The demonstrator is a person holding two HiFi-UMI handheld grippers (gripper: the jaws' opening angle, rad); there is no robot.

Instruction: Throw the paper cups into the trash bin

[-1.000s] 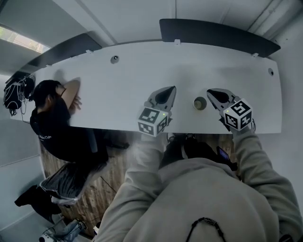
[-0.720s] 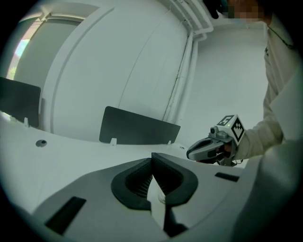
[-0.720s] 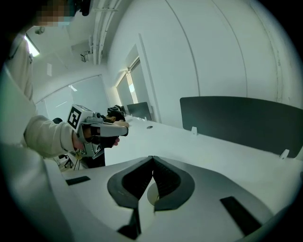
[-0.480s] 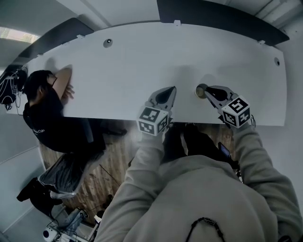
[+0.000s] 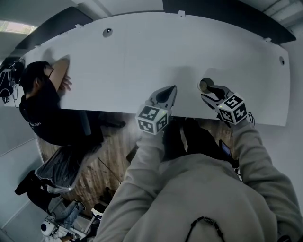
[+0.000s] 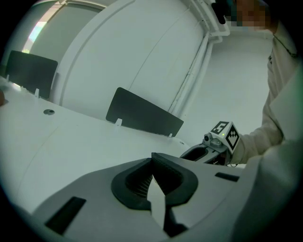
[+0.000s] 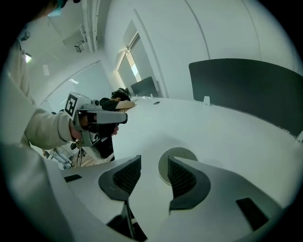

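From the head view, my left gripper [image 5: 169,92] was clenched with nothing in it, its tips over the white table [image 5: 142,56] just inside the near edge. My right gripper [image 5: 207,92] had just been spreading its fingers [image 5: 215,88], and the paper cup [image 5: 205,84] stood upright on the table right at their tips, near that same edge. The table ran bare and wide ahead and to both sides as far as the dark panel [image 5: 227,12] along its far edge. A person [image 5: 42,108] leaned on its far left end, well apart from both grippers, and the wooden floor [image 5: 113,151] showed below the near edge. In the left gripper view, the left gripper [image 6: 152,163] had its pads pressed together, gripping nothing, with open tabletop [image 6: 71,142] ahead, a panel [image 6: 142,116] beyond it, and the right gripper [image 6: 191,152] off to the right. In the right gripper view, the right gripper [image 7: 155,163] stood released. The cup [image 7: 176,154] sat just beyond the gap, partly behind the right-hand finger [image 7: 182,177], and neither pad pressed on it. The left gripper [image 7: 124,117] hung to the left, with the person [image 7: 118,97] behind it.
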